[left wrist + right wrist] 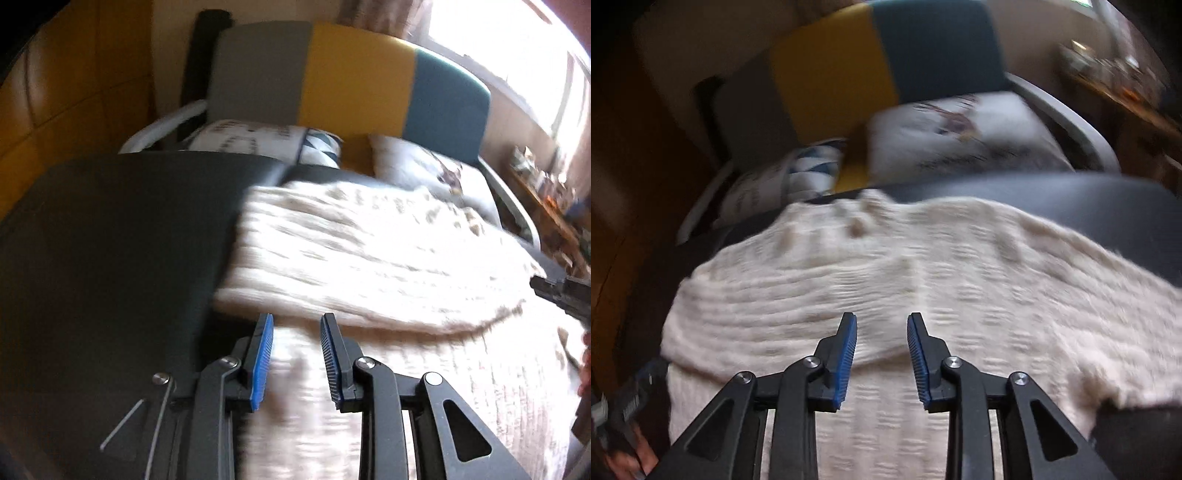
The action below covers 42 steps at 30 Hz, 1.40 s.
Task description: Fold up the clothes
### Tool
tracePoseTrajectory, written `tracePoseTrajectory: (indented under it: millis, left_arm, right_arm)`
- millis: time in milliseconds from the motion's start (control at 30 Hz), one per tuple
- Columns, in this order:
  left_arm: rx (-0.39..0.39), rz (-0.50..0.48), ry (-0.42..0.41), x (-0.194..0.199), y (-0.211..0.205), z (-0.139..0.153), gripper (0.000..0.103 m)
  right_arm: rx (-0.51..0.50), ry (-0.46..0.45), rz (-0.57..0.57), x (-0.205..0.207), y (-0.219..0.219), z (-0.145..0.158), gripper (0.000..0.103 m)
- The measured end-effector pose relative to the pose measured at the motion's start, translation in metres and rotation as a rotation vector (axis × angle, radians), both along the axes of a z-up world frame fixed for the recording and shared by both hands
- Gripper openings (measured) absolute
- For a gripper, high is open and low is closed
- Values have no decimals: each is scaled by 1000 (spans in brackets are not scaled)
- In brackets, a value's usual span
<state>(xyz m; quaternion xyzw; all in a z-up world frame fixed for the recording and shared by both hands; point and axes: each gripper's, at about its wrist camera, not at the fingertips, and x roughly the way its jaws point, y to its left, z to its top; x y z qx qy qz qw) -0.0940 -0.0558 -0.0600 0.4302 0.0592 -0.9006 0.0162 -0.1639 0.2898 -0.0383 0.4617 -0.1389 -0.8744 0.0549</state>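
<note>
Both my claws, left gripper point(297, 356) and right gripper point(881, 356), hang released over the folded cream cable-knit sweater point(886, 266); its top flap (blurred, seemingly loose) could slide and spoil the fold.

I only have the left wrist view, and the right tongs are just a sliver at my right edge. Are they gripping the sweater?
Observer: No. The right tongs are open, with nothing between the pads; the cream sweater just lies beneath them.
Operator: Where over the sweater are they?
Observer: Above the near edge of the folded-over layer, roughly midway along it.
Operator: Is there table left beyond the sweater on that side?
Observer: Yes. A band of bare dark table shows past the sweater's far edge.
</note>
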Motion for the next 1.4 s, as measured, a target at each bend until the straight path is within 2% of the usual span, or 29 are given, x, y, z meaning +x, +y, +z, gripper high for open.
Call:
tracePoseTrajectory:
  millis: [133,233,300,333,367,500,633,700,767,900,933,1000,1100,1200,1233,1300,1400]
  left_arm:
    - [2,13,-14,-6,9,-12,27]
    - [39,46,-2,-6,1,-16,27]
    - [71,54,17,-3,-4,-19,28]
    - [87,58,26,-1,-7,-20,28]
    - [103,62,35,0,-9,-22,28]
    - [170,88,60,4,-21,-23,28]
    - [187,102,71,8,-23,-23,28]
    - [186,104,71,7,-23,-23,27]
    - [195,109,69,6,-25,-22,27]
    - [137,167,83,7,-34,-11,30]
    - [117,186,94,6,-37,-9,38]
    - [150,155,58,-9,-46,-9,46]
    - [139,138,47,-17,-48,-7,46]
    - [-50,234,35,-20,-42,-9,47]
    - [-82,280,12,-20,-44,-13,47]
    - [-72,321,-28,-20,-47,-22,48]
    - [-29,291,-5,-12,-48,-17,48]
  right_arm:
    - [-70,-74,-22,-9,6,-21,29]
    - [-110,-92,-34,-13,3,-35,29]
    - [-134,-71,-60,-14,2,-37,29]
    - [-159,-49,-70,-14,3,-37,18]
    - [-167,-36,-72,-13,2,-37,13]
    - [-80,15,-56,-4,-2,-24,11]
    - [-2,84,-118,10,8,-6,11]
    - [21,72,-139,11,14,-9,11]
    - [30,23,-154,7,18,-21,11]
    - [-18,-6,-186,8,30,-39,12]
    - [-12,-1,-180,9,29,-39,12]
    - [1,8,-167,10,28,-41,12]
    - [7,17,-162,11,28,-42,12]
    - [13,19,-160,11,28,-43,12]
    - [15,19,-160,10,28,-43,12]
    - [21,19,-159,10,28,-42,12]
    - [39,24,-155,10,28,-42,12]
